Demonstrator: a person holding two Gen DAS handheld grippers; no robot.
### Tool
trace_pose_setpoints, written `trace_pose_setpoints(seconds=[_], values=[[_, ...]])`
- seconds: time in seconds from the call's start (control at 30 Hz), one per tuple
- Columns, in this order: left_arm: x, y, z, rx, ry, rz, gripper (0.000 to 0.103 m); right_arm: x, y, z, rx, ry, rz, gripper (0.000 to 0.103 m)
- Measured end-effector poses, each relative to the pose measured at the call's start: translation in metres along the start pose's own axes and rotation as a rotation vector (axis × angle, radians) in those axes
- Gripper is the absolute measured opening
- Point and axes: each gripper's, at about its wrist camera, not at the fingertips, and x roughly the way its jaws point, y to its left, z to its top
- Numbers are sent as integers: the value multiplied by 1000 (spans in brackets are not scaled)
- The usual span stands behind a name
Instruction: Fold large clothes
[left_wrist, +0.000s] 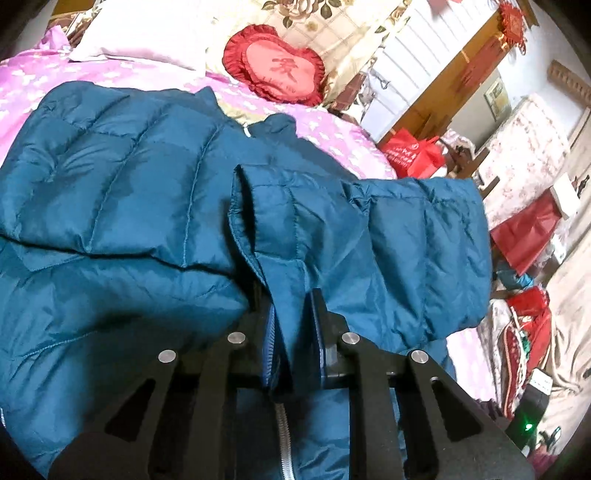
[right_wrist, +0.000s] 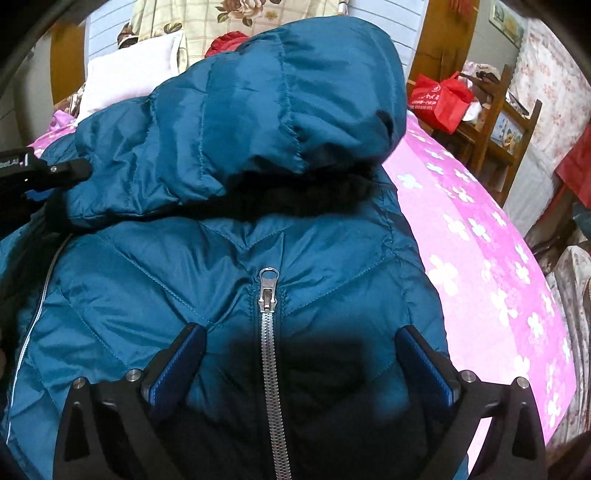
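The jacket (right_wrist: 229, 295) lies on the bed (right_wrist: 480, 236), zip (right_wrist: 269, 332) up and closed, well short of the red pillow (left_wrist: 275, 70) at the head. The left gripper (left_wrist: 291, 325) has its jaws clamped on a fold of the jacket's edge beside a zipper, likely so that the padded sleeve (left_wrist: 406, 236) and side can be carried over the body. The lifted part humps up beyond the zip pull, toward the pillow. The right gripper (right_wrist: 301, 362) hovers low over the chest, jaws wide apart either side of the zip, holding nothing; it seems placed to pin or steady the front while the fold comes across.
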Motion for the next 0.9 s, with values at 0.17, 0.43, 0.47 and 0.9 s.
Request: trace_pose_setpoints(seconds=[0.17,0.43,0.47,0.9], values=[[5,-1,-6,0,21,-13,75,-1,0,0,-1,-2,-2,102],[21,-11,-1,21,75,6,22,-2,1,1,-4,-5,-4,102],[22,-11,-2,14,95,-19,17,-2,1,1,-3,-5,-3,102],[-77,-1,40,158,-148,118,10,-1,-1,0,0,-8,-1,102]])
